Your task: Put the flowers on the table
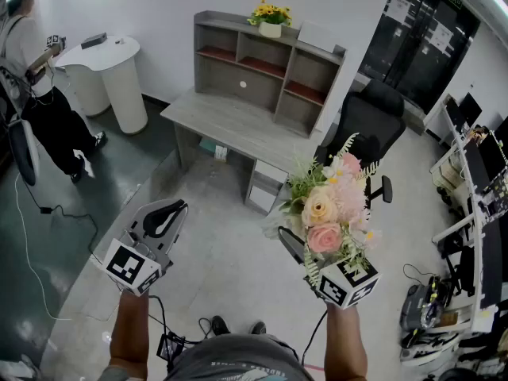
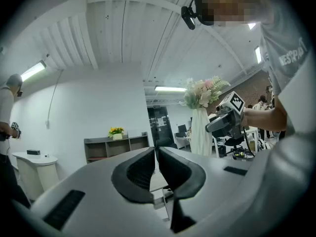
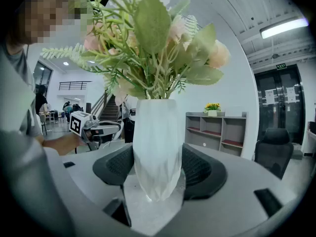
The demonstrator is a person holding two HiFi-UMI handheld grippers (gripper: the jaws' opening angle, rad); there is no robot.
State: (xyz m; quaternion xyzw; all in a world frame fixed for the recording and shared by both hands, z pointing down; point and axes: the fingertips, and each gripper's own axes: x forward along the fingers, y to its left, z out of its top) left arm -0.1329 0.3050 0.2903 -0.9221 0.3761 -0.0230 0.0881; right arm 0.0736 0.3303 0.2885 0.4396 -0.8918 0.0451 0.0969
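So the right claw (image 3: 158,171) is pinching a white vase (image 3: 157,132) low on its body, one dark pad pressed on each side, jaws spread pretty wide to fit it. The vase stands upright between the pads, and the flowers (image 1: 329,205) (pink and cream blooms with green fern bits) fan out above the claw, hiding most of it from the head view. So the bouquet is up in the air in that claw, not on any surface.

The left claw (image 2: 155,166) has its jaws pressed together with nothing between them. It sits level, off to the left of the right claw and well apart from it.

Ahead of both claws, well apart, is the grey desk (image 1: 226,125) with a shelf unit (image 1: 270,66) at its back edge. A pot of yellow flowers (image 1: 270,18) sits on top of the shelves. A black office chair (image 1: 369,125) is out past the right claw, just beside the desk's right end. Far off to the left of the left claw, another person (image 1: 36,94) stands near a white round counter (image 1: 111,70)
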